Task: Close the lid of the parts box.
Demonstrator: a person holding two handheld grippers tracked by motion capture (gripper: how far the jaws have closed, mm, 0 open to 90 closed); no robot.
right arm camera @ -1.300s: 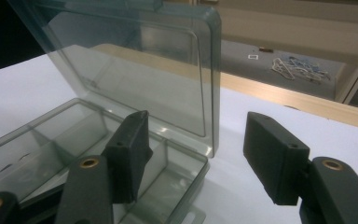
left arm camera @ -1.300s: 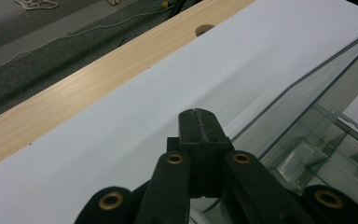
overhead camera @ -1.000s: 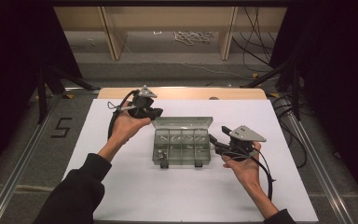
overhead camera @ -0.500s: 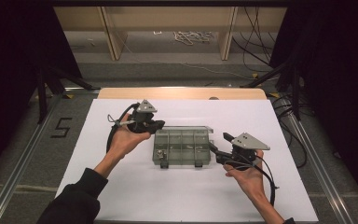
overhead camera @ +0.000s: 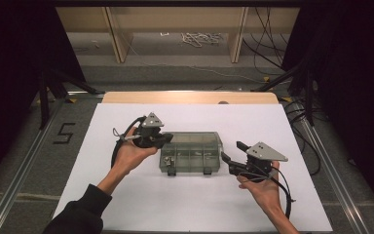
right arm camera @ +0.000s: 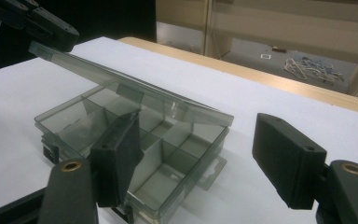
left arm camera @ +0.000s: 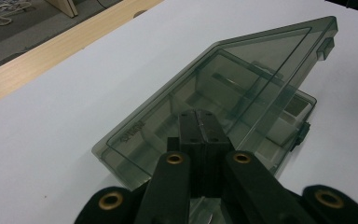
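Since the earlier frames the lid point(left arm camera: 242, 70) of the clear plastic box point(overhead camera: 191, 152) is coming down: a second ago it was standing well open, and now it is tilting only part-way above the compartments, as the right gripper view shows. Both hands are also sitting lower and nearer the person than before.

The left gripper point(overhead camera: 161, 139) is pressing its jaws together on the lid's edge at the box's left end; in its own view the two pads point(left arm camera: 199, 135) are meeting with the thin lid edge seemingly caught between them, though the exact contact is hard to make out. The right gripper point(overhead camera: 231, 153) is hovering just beside the box's right end with its jaws spread wide and gripping nothing. The box is resting near the middle of the white table point(overhead camera: 282, 122), between the two grippers.
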